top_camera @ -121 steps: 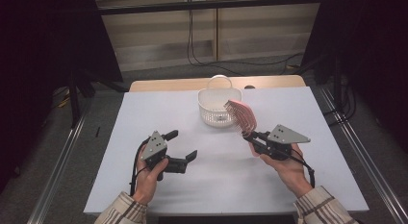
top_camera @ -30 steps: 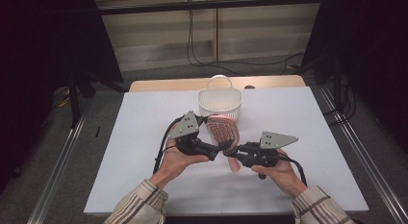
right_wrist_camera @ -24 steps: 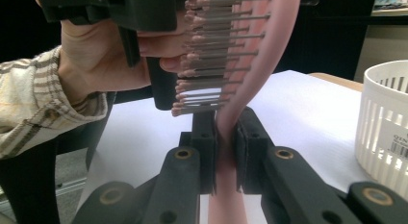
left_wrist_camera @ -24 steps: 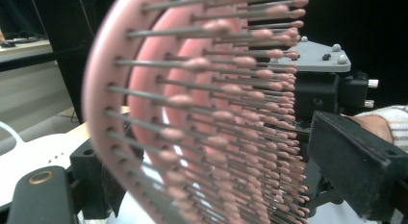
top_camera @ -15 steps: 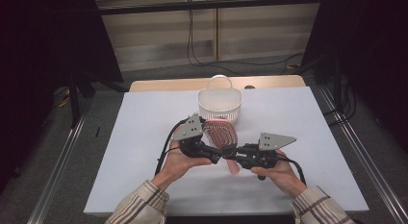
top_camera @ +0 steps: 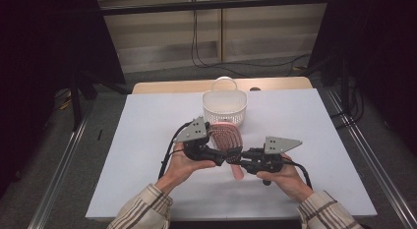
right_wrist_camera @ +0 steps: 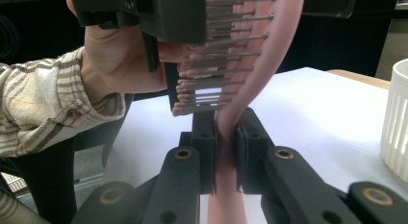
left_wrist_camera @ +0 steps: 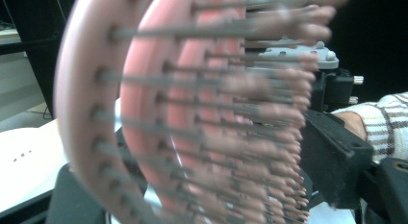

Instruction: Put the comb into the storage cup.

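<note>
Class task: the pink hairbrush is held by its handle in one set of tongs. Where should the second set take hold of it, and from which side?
Grip the hairbrush by the rim of its oval head, coming from the person's left, opposite the right tongs clamped on the neck. The rim is smooth and narrow; the bristled face gives no firm seat. The left tongs have just been closing there.

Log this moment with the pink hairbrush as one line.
right gripper: shut on hairbrush handle | left gripper: fingers just closing around bristled head, contact unclear | basket: behind, on table
</note>
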`<state>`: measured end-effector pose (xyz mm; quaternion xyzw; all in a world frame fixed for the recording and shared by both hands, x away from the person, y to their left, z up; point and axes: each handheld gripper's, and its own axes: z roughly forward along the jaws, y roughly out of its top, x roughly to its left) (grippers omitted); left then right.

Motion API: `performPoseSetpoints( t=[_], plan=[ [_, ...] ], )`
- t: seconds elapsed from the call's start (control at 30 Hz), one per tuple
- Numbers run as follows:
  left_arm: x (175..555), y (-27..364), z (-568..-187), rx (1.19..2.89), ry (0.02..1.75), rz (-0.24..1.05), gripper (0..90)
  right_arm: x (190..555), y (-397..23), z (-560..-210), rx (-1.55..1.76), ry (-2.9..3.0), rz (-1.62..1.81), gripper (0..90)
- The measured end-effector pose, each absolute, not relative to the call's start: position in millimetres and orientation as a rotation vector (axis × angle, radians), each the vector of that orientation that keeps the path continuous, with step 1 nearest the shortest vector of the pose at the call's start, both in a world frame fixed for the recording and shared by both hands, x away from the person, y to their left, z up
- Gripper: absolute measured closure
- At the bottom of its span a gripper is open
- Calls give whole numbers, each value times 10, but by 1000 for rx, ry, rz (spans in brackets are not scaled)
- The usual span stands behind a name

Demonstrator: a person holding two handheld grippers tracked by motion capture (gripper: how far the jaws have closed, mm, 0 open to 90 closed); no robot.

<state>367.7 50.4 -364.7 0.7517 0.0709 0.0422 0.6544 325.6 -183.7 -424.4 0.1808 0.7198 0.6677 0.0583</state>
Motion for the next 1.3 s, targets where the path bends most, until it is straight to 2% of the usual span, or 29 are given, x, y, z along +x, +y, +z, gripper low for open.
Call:
performPoseSetpoints(
  t=[0.43, 0.8, 1.07, 1.3],
  plan=[
    [3660, 452, -3670, 1717, 115, 27, 482, 3267, -1848, -4250, 557, 2182, 2009, 808],
    [3665, 435, -3671, 1695, 131, 20, 528, 3281, -1862, -4243, 575, 2163, 2015, 794],
    [3635, 418, -3659, 1669, 145, 34, 603, 3292, -1883, -4232, 602, 2148, 2010, 758],
    [3626, 412, -3658, 1668, 168, 38, 607, 3294, -1884, -4227, 600, 2142, 1993, 750]
  ],
)
